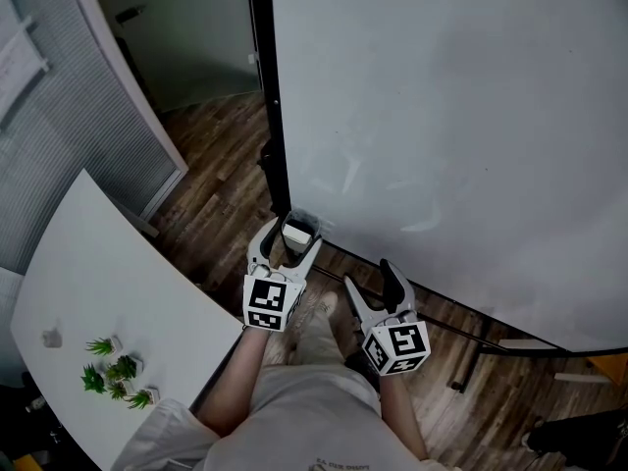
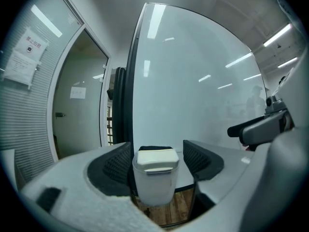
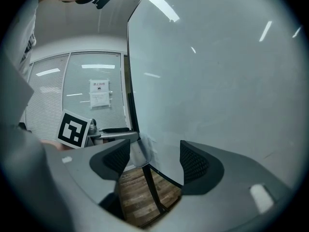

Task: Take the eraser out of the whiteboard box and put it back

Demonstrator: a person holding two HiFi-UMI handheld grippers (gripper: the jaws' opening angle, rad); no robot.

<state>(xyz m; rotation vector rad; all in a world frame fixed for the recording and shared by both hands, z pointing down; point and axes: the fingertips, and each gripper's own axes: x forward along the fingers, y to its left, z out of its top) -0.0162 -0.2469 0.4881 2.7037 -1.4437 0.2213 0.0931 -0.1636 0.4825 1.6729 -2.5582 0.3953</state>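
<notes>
White plastic box (image 2: 153, 190) at the lower corner of the whiteboard (image 1: 451, 116) holds the eraser (image 2: 155, 157). Only the eraser's pale top and a dark strip behind it show above the rim. The left tool (image 1: 291, 232) stands wide around the box, and whether its pads touch is unclear. The right tool (image 3: 154, 161) gapes empty nearby, its own jaw partly covering the box.
</notes>
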